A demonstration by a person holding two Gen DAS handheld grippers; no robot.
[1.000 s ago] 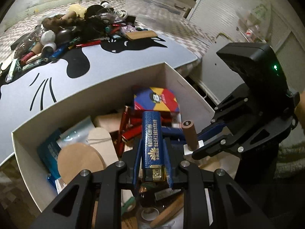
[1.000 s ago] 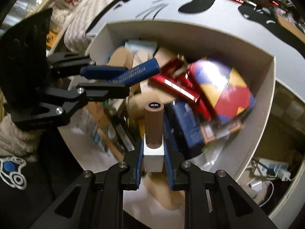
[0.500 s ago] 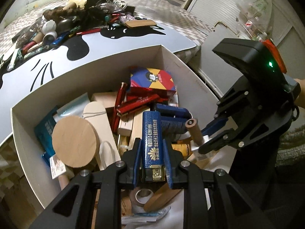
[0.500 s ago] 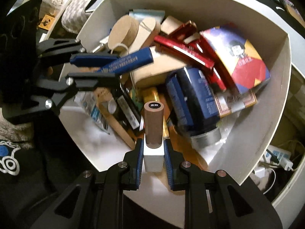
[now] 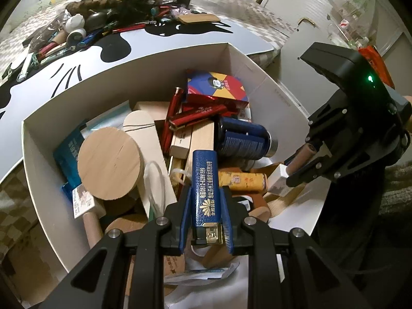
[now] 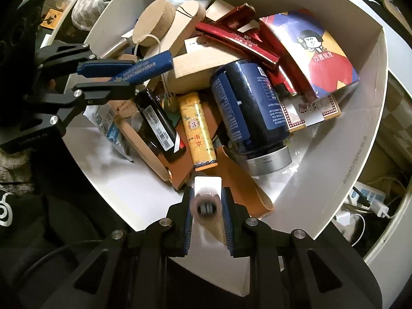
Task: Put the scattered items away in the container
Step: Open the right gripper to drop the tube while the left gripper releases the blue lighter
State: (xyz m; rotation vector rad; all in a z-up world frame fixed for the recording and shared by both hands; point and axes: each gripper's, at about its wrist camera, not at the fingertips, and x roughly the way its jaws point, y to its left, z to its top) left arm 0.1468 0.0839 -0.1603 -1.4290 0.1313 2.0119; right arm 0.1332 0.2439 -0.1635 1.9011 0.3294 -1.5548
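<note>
Left wrist view, catalogued from left to right.

Scattered items [image 5: 103, 23]: a heap left on the cat-printed tabletop [image 5: 180, 38], upper left of the frame, well apart from the container.

Container [image 5: 33, 149]: a white open box filling the middle of the frame, already crowded. A round wooden disc [image 5: 109, 163] is seen at its left, red foil sticks [image 5: 195, 116] at centre, a multicoloured printed box [image 5: 216, 87] against the far wall, a dark blue can [image 5: 244, 139] on its side right of centre, a yellow tube [image 5: 242, 181] below the can.

Left gripper [image 5: 206, 216]: lower centre, jaws drawn in narrowly and clamped on a blue lighter [image 5: 204, 188] (metal end toward the camera), held over the box contents.

Right gripper [image 5: 300, 168]: right of the frame, jaws nearly together on a brown-capped white stick [image 5: 293, 166], above the near right corner of the box.

Right wrist view, left to right.

The left gripper [image 6: 123, 73] is shown at the left with the lighter [image 6: 144, 68] projecting toward the centre. The can [image 6: 247, 113] and yellow tube [image 6: 197, 131] lie mid-frame. The right gripper [image 6: 207, 206] is at lower centre, pressed on the stick [image 6: 208, 188] (blurred, seen end-on), over a tan leather strip [image 6: 239, 182].
</note>
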